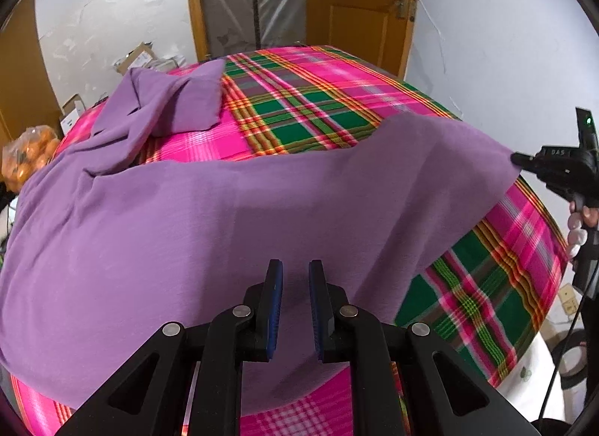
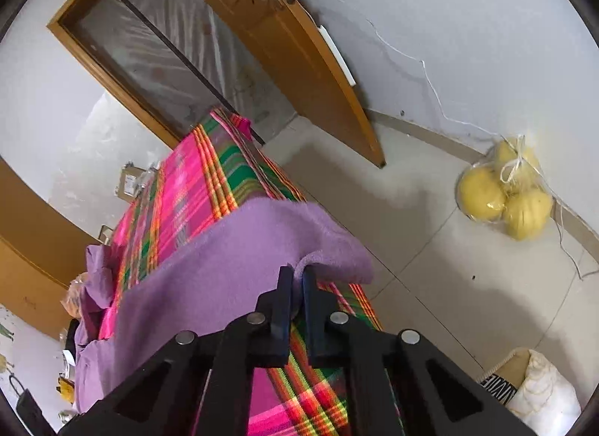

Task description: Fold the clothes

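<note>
Fold barely begun. Purple garment [image 1: 232, 211] lies spread on plaid bed [image 1: 318, 106], sleeves bunched far left. R gripper [image 2: 296, 274] pinches its right corner, lifted. L gripper [image 1: 295, 267] hovers over near edge, jaws narrowly apart, holding nothing. All folds left.

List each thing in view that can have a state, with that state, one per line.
purple garment: spread over the plaid bedcover, partly folded, one corner lifted
right gripper: shut on the garment's corner
left gripper: open, above the garment, holding nothing
plaid bedcover: laid flat on the bed
wooden door: open
bag of yellow fruit: tied shut, on the floor
</note>
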